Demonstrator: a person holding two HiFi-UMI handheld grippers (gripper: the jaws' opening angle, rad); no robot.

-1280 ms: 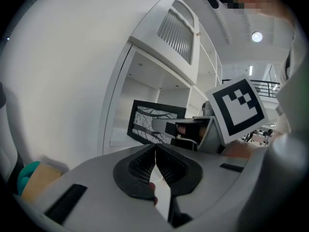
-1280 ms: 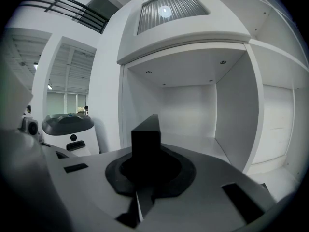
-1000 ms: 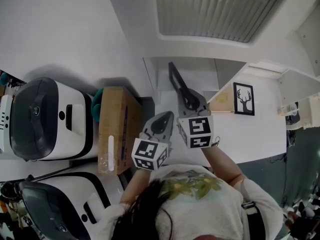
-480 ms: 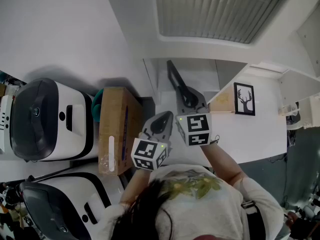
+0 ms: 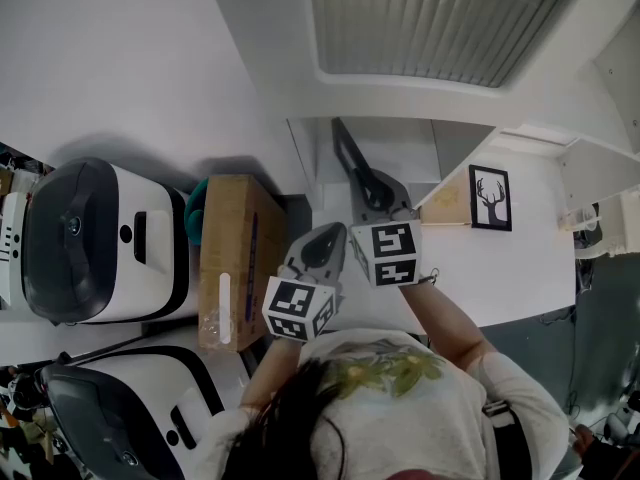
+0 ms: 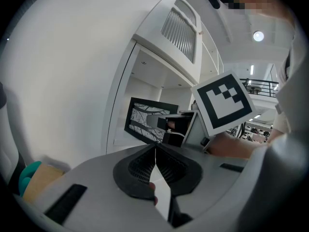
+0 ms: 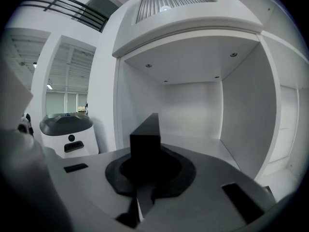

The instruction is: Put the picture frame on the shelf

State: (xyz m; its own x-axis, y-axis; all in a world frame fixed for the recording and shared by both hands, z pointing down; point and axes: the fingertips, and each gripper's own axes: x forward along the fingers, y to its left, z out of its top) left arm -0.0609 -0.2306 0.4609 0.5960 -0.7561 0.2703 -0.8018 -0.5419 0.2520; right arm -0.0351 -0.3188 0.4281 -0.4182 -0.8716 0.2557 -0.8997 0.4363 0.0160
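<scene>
A black picture frame (image 5: 350, 158) sticks out edge-on from my right gripper (image 5: 378, 200), which is shut on its lower part. In the right gripper view the frame (image 7: 145, 141) stands upright between the jaws of the right gripper (image 7: 144, 170), in front of the open white shelf niche (image 7: 193, 146). From the left gripper view the frame's black-and-white face (image 6: 145, 119) shows, tilted, before the same shelf (image 6: 145, 88). My left gripper (image 5: 325, 243) hangs just left of the right one, with its jaws (image 6: 155, 153) shut and nothing in them.
A framed deer picture (image 5: 489, 198) stands on the white counter (image 5: 530, 258) at right, beside a wooden block (image 5: 452, 200). At left are a cardboard box (image 5: 230, 258), a teal object (image 5: 194, 204) and two white-and-black machines (image 5: 90, 238). A louvred panel (image 5: 430, 18) sits above the shelf.
My right gripper and the frame have edged slightly up the picture, toward the shelf. The left gripper has stayed put.
</scene>
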